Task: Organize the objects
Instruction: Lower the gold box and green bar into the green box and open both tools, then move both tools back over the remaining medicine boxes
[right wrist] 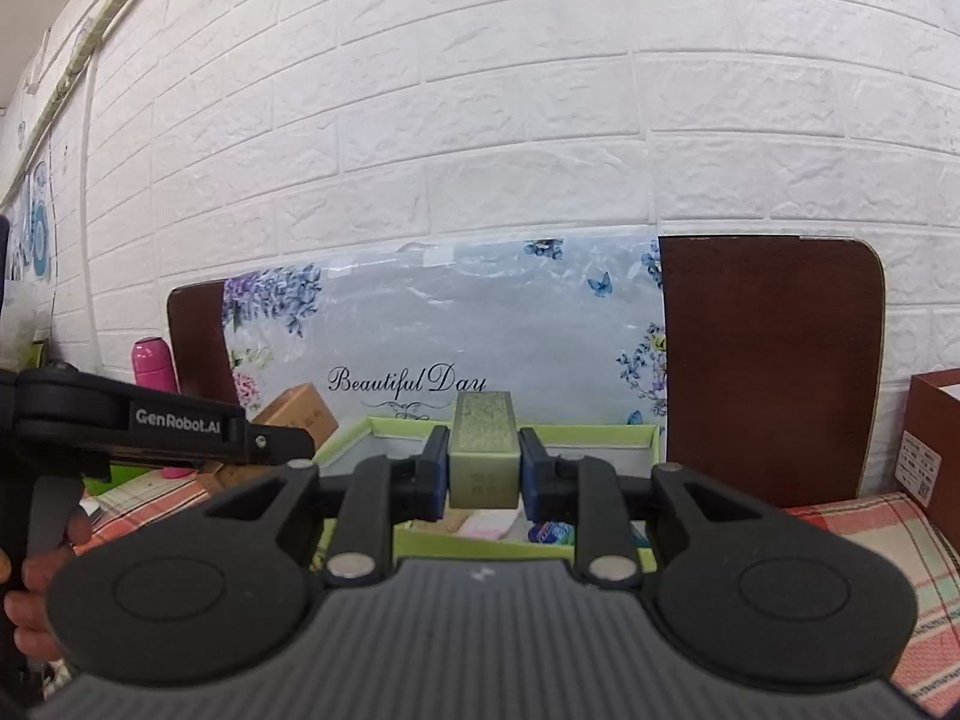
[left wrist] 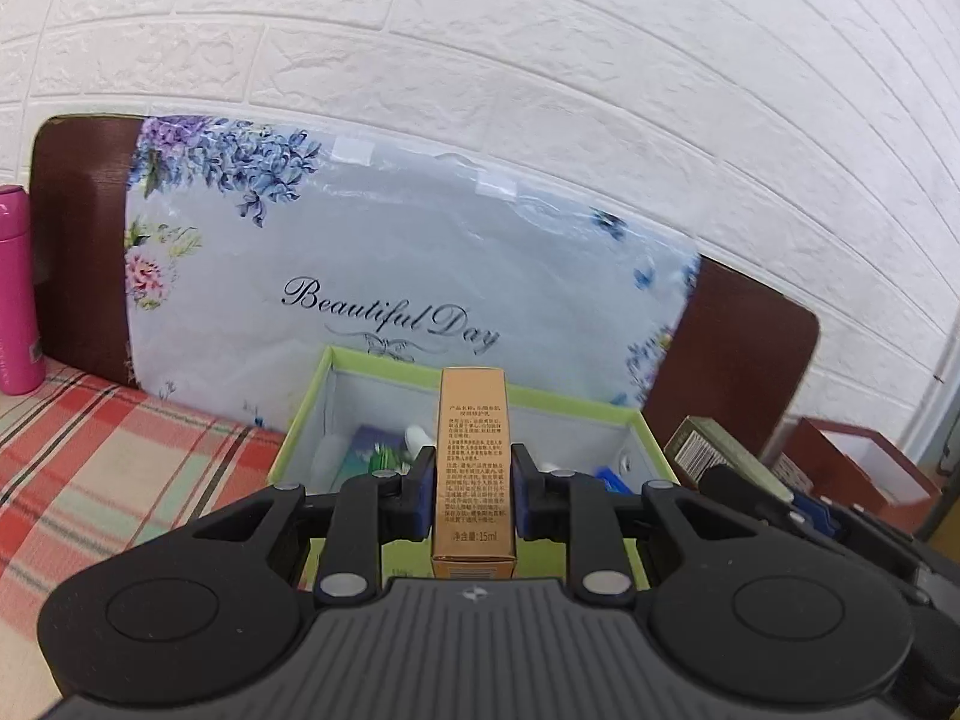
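Slim gold carton point(left wrist: 474, 468) upright, olive-green carton point(right wrist: 483, 450) level, both above open green-rimmed box point(left wrist: 312, 402) holding small items

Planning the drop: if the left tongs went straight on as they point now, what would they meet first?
Probably the far wall of the green-rimmed box, beyond the gold carton held in the left tongs; depth is unclear.

1. Left wrist view: close above green-rimmed box point(left wrist: 336, 384), aimed slightly downward at floral panel point(left wrist: 384, 252).
2. Right wrist view: lower, nearly level, facing white brick wall point(right wrist: 480, 120).
3. Shared: box, panel, wall, pink bottle point(right wrist: 155, 366).
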`<state>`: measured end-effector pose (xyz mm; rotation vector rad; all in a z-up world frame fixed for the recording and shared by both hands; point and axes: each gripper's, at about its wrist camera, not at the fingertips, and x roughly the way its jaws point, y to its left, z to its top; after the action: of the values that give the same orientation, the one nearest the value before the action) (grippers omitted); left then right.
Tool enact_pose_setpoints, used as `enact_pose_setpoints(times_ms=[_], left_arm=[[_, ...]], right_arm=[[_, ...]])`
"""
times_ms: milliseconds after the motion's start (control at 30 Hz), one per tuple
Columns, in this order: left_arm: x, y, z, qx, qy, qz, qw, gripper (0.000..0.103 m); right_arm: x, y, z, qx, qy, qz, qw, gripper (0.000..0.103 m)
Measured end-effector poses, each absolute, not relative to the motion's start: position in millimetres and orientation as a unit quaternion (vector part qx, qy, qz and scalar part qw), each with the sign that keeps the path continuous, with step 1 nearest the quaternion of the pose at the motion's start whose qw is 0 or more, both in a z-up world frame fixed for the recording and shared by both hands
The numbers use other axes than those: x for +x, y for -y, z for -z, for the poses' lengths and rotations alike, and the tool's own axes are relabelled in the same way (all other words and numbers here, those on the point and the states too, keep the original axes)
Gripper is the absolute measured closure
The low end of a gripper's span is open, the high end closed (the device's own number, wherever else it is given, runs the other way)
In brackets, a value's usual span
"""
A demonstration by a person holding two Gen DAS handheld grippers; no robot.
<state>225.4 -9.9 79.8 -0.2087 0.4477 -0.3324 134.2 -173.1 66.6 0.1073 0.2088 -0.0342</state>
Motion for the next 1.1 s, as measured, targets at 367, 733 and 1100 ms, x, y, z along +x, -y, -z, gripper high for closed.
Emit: enact_pose_setpoints(times_ms=[367,733,1100], left_arm=[[289,18,-46,-0.077,-0.197,0.107,0.971,0.012],[259,10,-52,-0.095,-0.219,0.104,0.966,0.011],[173,15,-71,-0.111,-0.255,0.118,0.953,0.011]], right_arm=[[211,176,-15,-0.002,-0.141,0.042,0.989,0.026],[168,181,-26,0.029,-0.151,0.052,0.987,0.0],[72,166,-55,0.053,-0.137,0.037,0.989,0.0]])
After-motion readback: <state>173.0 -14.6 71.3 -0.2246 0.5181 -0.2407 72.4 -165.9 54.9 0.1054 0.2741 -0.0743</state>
